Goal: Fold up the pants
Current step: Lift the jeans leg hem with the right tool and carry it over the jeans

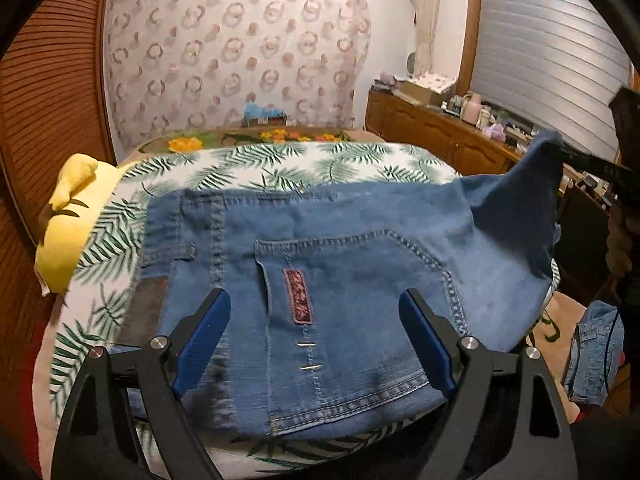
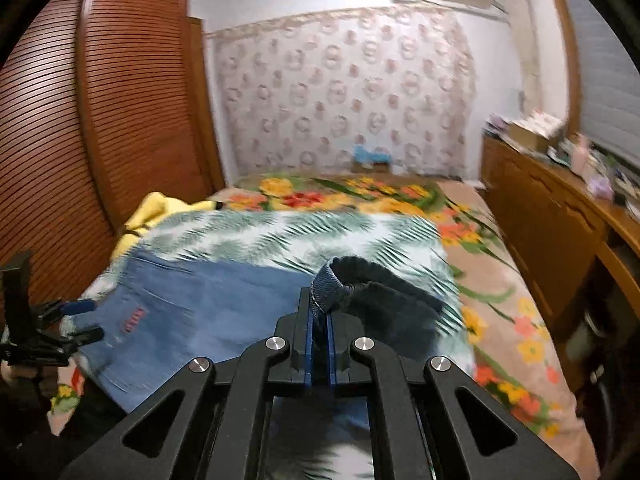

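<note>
I take the jeans point(image 1: 328, 280) as my landmark: they lie folded on the leaf-print sheet point(image 1: 280, 168) that covers the near end of the bed.

Nearest to me, my left gripper point(image 1: 316, 320) hangs just above the jeans' near half with its blue fingers point(image 1: 208, 336) spread wide, one on each side of the back pocket's red patch point(image 1: 298, 296). Nothing is between them, and I cannot tell whether the tips touch the denim. The jeans' near hem runs just short of the sheet's near edge, with only a thin strip of leaf print showing below it.

My right gripper point(image 2: 320, 320) is pressed together on a thick hem of the jeans point(image 2: 332, 284), and the pinched cloth curls up past the fingertips. From the left wrist view that corner point(image 1: 536, 168) stands raised in a peak off the jeans' right side, above the rest of the garment.

Left of the jeans, a yellow pillow point(image 1: 68, 236) sits against the slatted wardrobe point(image 1: 48, 92), so that side is tight. Right of the jeans the bed drops away, and another piece of denim point(image 1: 596, 352) lies lower down there.

Beyond the jeans' far edge the sheet is bare, then a flowered blanket point(image 2: 340, 196) runs on to the patterned wall point(image 1: 240, 52). A wooden dresser point(image 2: 552, 220) lines the far right.
</note>
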A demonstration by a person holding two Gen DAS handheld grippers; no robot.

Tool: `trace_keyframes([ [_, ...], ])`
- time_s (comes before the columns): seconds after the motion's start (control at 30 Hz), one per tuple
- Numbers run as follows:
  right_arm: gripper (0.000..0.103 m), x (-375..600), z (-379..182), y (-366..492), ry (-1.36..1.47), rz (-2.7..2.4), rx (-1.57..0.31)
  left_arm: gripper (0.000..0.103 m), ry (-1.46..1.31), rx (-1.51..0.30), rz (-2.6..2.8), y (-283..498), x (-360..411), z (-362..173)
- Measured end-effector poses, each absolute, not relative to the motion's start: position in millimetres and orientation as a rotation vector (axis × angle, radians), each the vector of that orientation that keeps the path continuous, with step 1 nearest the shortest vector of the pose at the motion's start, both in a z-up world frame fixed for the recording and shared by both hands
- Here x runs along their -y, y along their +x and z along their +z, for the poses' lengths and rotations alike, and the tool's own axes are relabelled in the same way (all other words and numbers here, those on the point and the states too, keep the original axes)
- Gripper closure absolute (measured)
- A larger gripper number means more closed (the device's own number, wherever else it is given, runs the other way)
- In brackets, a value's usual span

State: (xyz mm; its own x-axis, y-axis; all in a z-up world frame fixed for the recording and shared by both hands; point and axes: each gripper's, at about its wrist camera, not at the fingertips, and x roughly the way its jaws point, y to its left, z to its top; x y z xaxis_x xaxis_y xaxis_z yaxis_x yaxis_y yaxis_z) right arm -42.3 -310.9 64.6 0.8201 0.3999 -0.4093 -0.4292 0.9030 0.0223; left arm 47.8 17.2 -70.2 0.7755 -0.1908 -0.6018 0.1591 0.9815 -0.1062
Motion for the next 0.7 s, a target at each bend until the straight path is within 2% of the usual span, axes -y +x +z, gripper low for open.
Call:
trace_keyframes([
  [0.47,0.099,200,103,-35,-0.199,0.759,-0.334,0.016,-0.127,-0.598,-0.1,30,-70,-51],
  [0.7,0.098,189,79,19,-0.256,0.814,-0.425,0.016,-0.149,-0.605,-0.085,29,-81,-58],
])
